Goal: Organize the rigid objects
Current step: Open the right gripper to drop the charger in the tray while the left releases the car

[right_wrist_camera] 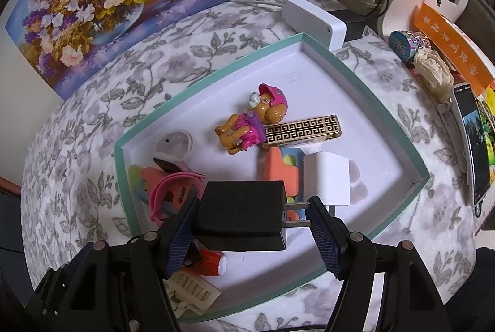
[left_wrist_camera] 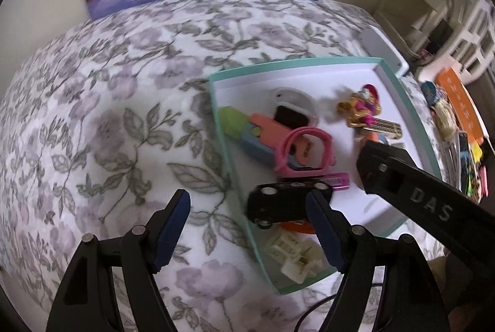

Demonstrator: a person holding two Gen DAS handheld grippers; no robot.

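The left gripper [left_wrist_camera: 247,227] hangs over the flowered cloth [left_wrist_camera: 108,121] at the box's left wall, fingers spread with nothing between them. One black toy car [left_wrist_camera: 287,202] lies just beyond its right finger, inside the teal-rimmed box [right_wrist_camera: 365,78]. The right gripper [right_wrist_camera: 253,227] holds one black plug adapter [right_wrist_camera: 241,214] above the box, left pad on its body, right pad at the two prongs. One white adapter [right_wrist_camera: 326,177] lies beyond, beside one toy pup [right_wrist_camera: 250,125].
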